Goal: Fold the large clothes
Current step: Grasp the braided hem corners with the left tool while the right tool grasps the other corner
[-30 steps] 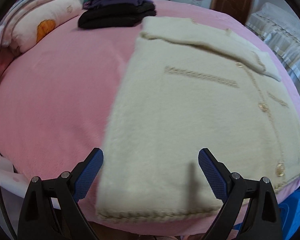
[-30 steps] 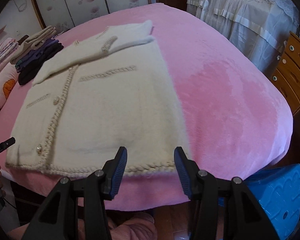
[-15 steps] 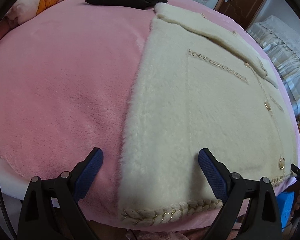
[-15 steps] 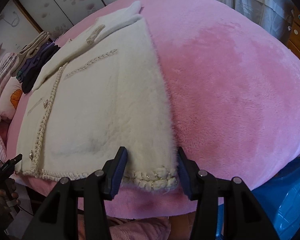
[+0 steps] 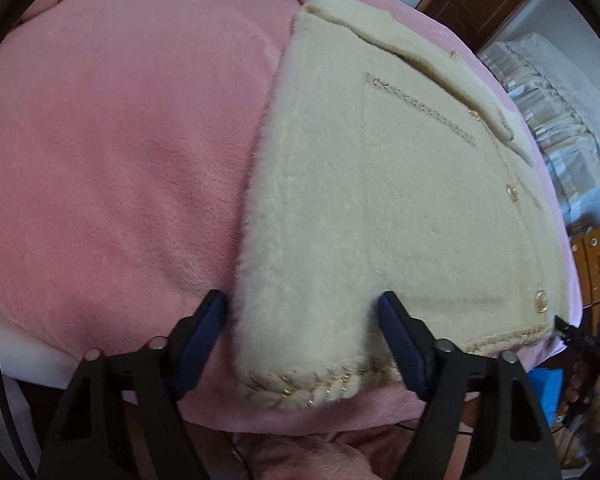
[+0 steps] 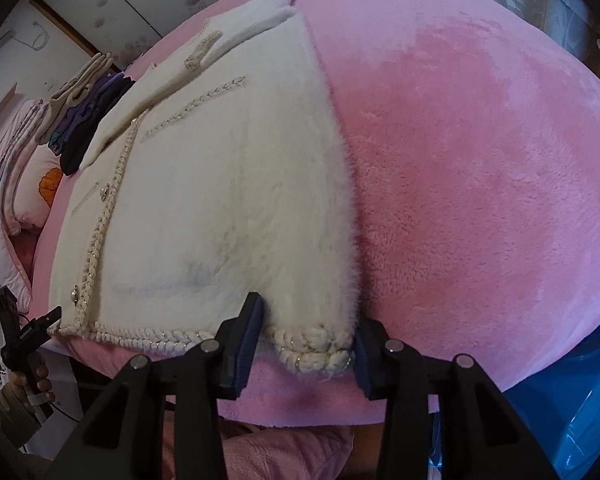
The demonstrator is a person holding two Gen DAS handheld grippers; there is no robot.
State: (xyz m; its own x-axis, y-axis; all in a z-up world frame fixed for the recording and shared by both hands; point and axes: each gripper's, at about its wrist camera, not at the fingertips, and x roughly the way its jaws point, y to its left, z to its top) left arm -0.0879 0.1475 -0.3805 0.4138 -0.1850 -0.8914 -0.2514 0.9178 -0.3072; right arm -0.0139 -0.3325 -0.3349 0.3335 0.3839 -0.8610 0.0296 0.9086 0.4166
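Observation:
A cream fluffy jacket (image 5: 380,200) with braided trim and gold buttons lies flat on the pink bed (image 5: 120,160), sleeves folded across its top. My left gripper (image 5: 300,328) straddles the hem's near left corner, its jaws closing. The right pad (image 5: 400,344) dents the pile and the left pad sits just beside the jacket's edge. In the right wrist view the jacket (image 6: 220,200) fills the left half of the frame. There my right gripper (image 6: 308,344) is closing on the hem's near right corner, which bunches between both pads.
A stack of folded clothes (image 6: 88,120) and a pillow (image 6: 36,192) sit at the bed's far side. A blue bin (image 6: 572,400) stands by the bed's near right corner. Wooden drawers (image 5: 596,264) stand further right. A hand (image 6: 28,376) holds the left gripper.
Both grippers dropped toward the near hem and drew close to its corners. Both pairs of jaws narrowed, and the right pair now squeezes its corner.

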